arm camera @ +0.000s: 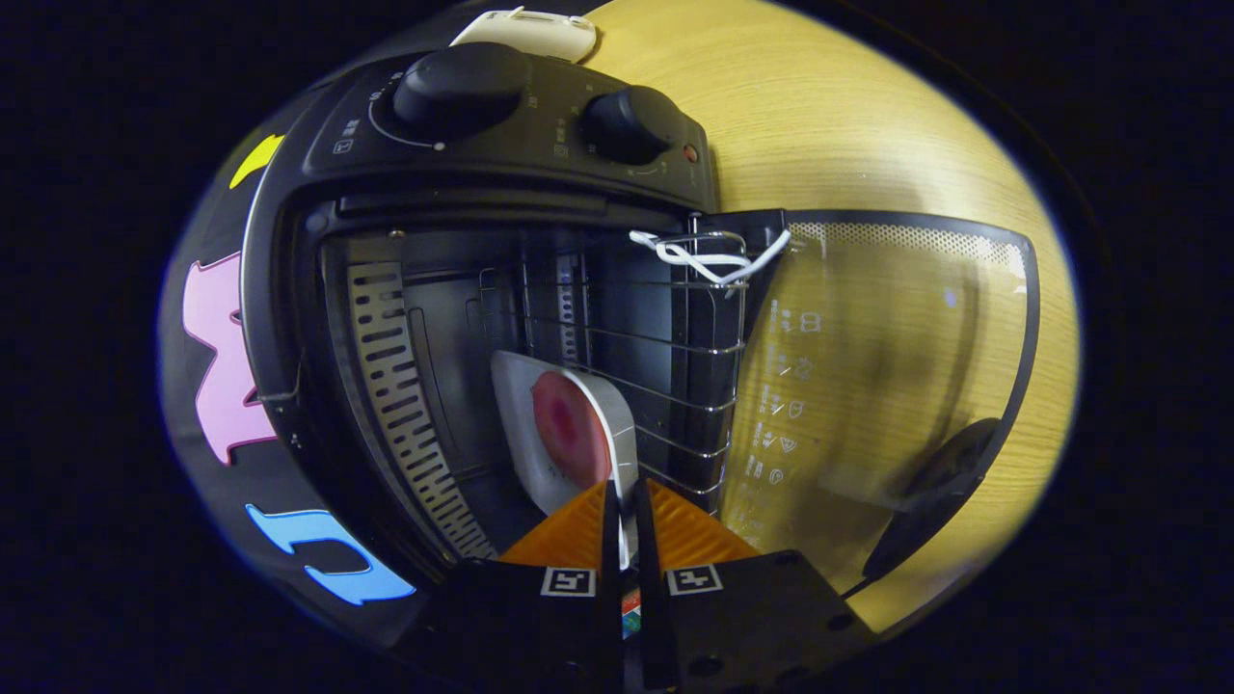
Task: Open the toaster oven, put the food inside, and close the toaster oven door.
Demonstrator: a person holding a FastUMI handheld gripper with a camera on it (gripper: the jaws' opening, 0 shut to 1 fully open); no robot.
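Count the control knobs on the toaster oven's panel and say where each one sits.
2. One knob sits at the panel's end nearer the white object on the table; the other knob is beside the small red light. More could be hidden.

1. Light fell brightly on the wooden tabletop (829,125), which looked evenly lit and warm.
2. The toaster oven (501,318) cavity stayed dim, its back wall nearly black.
3. The open glass door (887,386) carried soft reflections and a dark smear of shadow.
4. Fisheye distortion bent straight edges into curves towards the rim.
5. The gripper (627,520), closed on the plate (617,424), looked slightly soft up close.
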